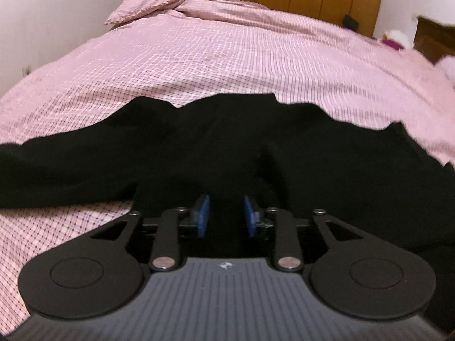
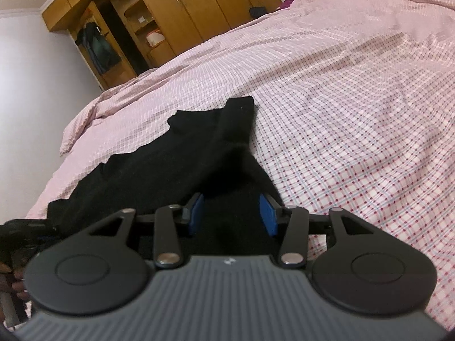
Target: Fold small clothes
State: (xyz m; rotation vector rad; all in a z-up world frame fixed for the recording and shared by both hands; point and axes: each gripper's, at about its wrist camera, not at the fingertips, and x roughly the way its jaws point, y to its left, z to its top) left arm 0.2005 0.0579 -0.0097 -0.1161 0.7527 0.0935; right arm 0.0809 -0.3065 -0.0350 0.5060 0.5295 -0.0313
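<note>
Two tools face one black garment point(image 1: 227, 153) spread on a bed with a pink checked cover point(image 1: 227, 56). In the left wrist view the garment runs across the middle of the frame from edge to edge. The left tool point(image 1: 226, 216), at lower centre, has dark cloth between its blue pads point(image 1: 203, 216); whether they press on it I cannot tell. In the right wrist view the garment stretches from the lower left up to the centre. The right tool point(image 2: 231, 214), at lower centre, likewise has cloth between its parted pads point(image 2: 267, 216), grip unclear. Wooden wardrobes point(image 2: 176, 8) stand at upper left.
</note>
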